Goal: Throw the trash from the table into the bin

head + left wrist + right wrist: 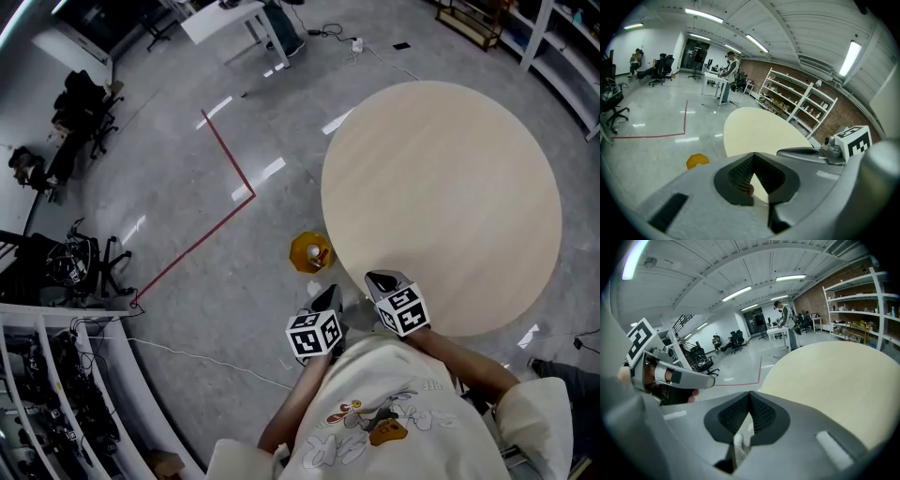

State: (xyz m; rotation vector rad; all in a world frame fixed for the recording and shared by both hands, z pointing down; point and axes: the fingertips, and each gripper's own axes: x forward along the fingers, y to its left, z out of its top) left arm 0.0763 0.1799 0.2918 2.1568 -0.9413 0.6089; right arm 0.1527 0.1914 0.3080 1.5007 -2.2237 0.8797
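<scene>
We hold the grey left gripper and right gripper closed and empty at the round pale wooden desk's lower edge. The yellow bin, frame centre on glossy floor, contains pale trash.

Open floor surrounds the yellow bin beside the table.

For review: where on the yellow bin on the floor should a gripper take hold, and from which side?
Probably the rim of the yellow bin, from above, one jaw inside and one outside its wall. It stands upright with its mouth open, so the thin rim fits the jaws, while its body looks too wide. Take the side facing away from the table, close beside it.
</scene>
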